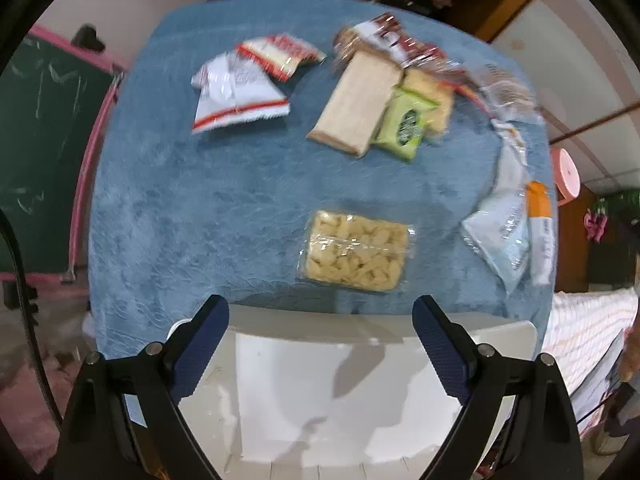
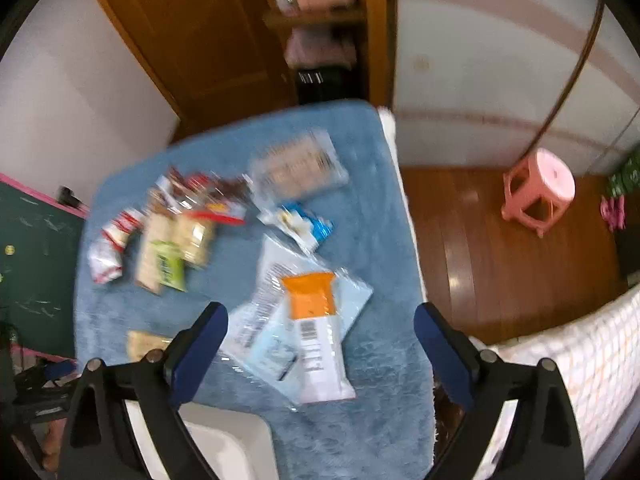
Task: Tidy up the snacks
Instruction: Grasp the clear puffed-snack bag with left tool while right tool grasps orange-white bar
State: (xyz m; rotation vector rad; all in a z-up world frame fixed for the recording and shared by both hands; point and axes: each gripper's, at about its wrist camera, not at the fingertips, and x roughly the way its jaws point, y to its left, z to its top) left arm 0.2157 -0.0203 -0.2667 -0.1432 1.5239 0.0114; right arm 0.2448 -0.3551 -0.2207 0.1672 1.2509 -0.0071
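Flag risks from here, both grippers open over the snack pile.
1. The orange packet lies on top of the pale blue pouch, so the right gripper might pinch both.
2. The clear puffed-snack pack looks crushable if the left gripper squeezes hard.
3. The green packet overlaps the neighbouring wafer pack; lifting one may drag the other.
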